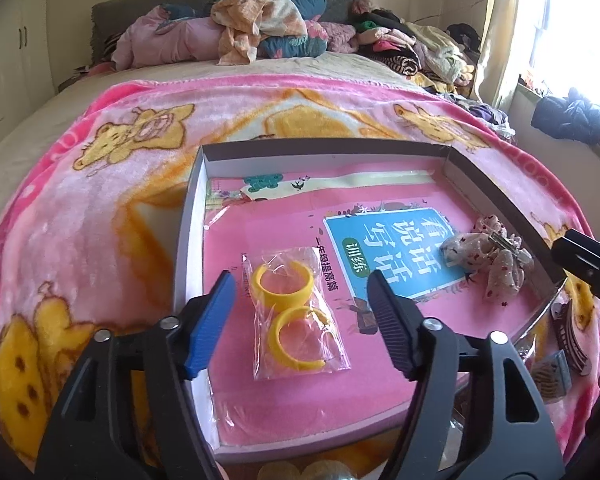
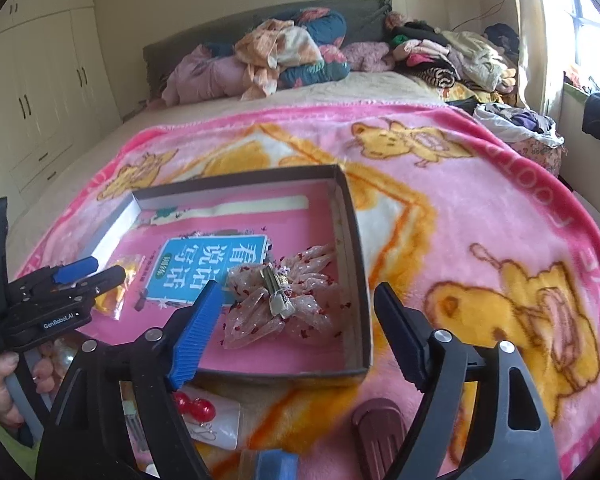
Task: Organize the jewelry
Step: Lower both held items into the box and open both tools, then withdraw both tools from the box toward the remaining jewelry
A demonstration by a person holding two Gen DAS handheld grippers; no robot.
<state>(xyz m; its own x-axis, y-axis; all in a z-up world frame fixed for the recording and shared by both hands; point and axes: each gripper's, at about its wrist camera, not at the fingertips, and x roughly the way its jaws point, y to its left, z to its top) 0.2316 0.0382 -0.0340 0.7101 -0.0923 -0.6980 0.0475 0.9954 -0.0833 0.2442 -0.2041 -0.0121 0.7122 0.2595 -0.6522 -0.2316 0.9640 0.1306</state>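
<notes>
Left gripper (image 1: 300,300) fingers spread, empty, over the bagged yellow rings (image 1: 296,312) lying in the shallow box (image 1: 188,216) on the pink blanket (image 1: 100,208). Right gripper (image 2: 300,316) fingers spread, empty, above the box's near corner beside the sheer bow clip (image 2: 280,300). Maroon hair claw (image 2: 376,432) lies outside the box.

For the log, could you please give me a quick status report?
Both grippers open, empty. Bagged yellow rings and bow clip in box. Nothing blocking.

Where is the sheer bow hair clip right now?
The sheer bow hair clip lies inside the shallow box, near its right wall, beside the blue book label; neither hand-held gripper touches it.
</notes>
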